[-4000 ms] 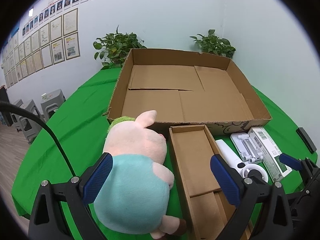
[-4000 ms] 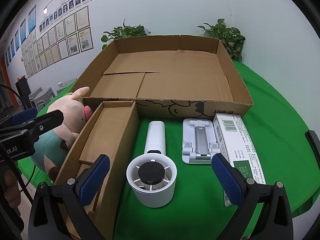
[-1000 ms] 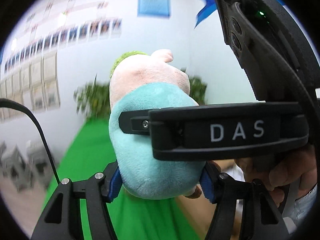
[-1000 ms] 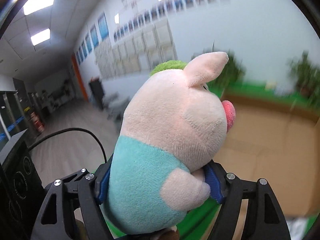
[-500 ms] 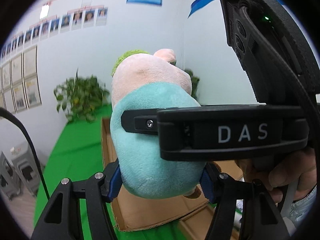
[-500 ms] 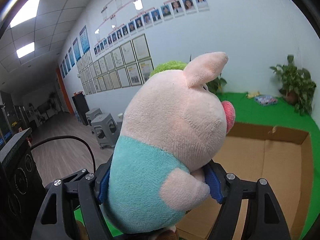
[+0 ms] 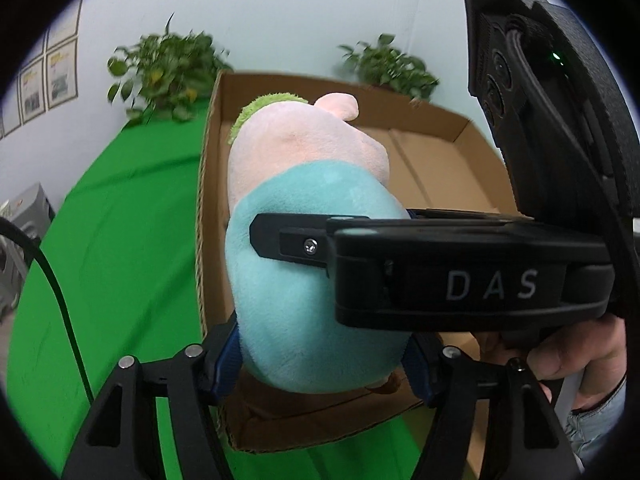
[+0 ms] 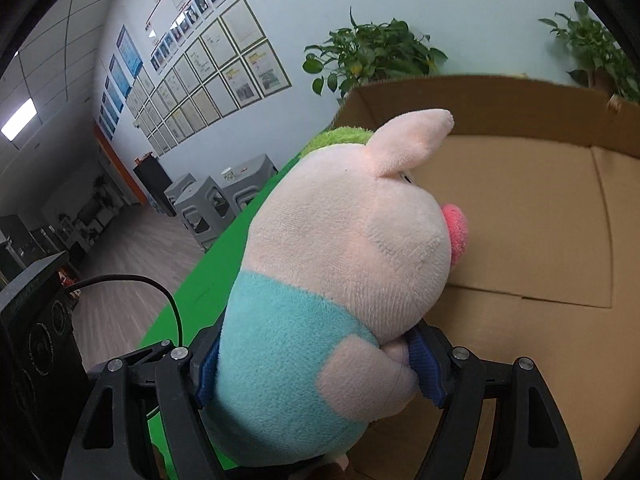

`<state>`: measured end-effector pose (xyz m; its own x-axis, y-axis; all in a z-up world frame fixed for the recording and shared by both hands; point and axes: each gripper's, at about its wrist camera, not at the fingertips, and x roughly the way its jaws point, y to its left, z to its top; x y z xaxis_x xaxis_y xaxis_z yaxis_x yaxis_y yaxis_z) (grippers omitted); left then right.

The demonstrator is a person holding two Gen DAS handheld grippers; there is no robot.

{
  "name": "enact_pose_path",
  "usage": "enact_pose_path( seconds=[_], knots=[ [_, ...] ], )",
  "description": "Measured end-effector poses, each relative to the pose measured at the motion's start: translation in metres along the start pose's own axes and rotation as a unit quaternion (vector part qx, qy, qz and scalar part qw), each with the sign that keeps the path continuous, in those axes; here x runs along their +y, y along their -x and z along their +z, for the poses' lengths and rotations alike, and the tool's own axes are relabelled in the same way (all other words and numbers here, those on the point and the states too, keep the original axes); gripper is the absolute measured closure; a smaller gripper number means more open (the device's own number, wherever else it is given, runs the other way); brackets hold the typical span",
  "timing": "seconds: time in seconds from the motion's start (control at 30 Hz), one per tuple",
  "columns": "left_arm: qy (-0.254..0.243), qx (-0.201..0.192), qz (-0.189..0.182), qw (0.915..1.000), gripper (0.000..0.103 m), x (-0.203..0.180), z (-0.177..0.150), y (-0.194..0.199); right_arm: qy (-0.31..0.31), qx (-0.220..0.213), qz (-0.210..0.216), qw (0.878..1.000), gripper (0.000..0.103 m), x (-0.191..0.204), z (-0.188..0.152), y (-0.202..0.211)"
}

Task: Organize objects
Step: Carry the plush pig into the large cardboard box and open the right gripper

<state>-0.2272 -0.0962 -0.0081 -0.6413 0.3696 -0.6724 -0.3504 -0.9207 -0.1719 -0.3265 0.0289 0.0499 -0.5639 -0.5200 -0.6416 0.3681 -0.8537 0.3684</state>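
A plush pig with a pink head, green tuft and teal body is held in the air over the near left corner of the big open cardboard box. My left gripper is shut on its teal body. My right gripper is shut on it too and crosses the left wrist view as a black bar marked DAS. In the right wrist view the pig faces right over the box floor.
The box stands on a green table. Potted plants stand behind it at the wall. Grey stools and a wall of framed papers lie to the left. A black cable runs at the left.
Both grippers have carried the pig forward and tipped down, so the box now lies right under it. The grip on the pig is unchanged.
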Motion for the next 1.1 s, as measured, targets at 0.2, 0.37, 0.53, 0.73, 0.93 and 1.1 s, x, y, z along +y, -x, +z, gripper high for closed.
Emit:
enact_pose_path(
  seconds=[0.2,0.37,0.53,0.73,0.93,1.1],
  knots=[
    [0.018,0.019,0.003,0.9996,0.03,0.011,-0.014,0.013,0.009,0.015,0.003,1.0,0.029,-0.004,-0.022,-0.033],
    [0.013,0.016,0.003,0.9998,0.029,0.007,-0.026,0.029,0.016,0.026,-0.011,0.999,0.025,0.006,-0.019,-0.059],
    [0.02,-0.007,0.007,0.9997,0.031,0.009,-0.034,0.052,0.005,0.033,-0.022,0.999,0.017,0.009,-0.016,-0.067],
    [0.032,-0.006,-0.004,0.9995,0.031,0.02,-0.029,0.045,-0.03,0.045,0.002,0.999,0.009,0.019,-0.012,-0.068],
    [0.053,-0.006,-0.028,0.9982,0.031,0.025,-0.03,0.05,-0.051,0.064,0.005,0.997,0.015,0.02,-0.001,-0.052],
    [0.059,-0.001,-0.037,0.9976,0.031,0.029,-0.029,0.047,-0.024,0.076,-0.01,0.997,0.029,0.04,-0.018,-0.051]
  ],
)
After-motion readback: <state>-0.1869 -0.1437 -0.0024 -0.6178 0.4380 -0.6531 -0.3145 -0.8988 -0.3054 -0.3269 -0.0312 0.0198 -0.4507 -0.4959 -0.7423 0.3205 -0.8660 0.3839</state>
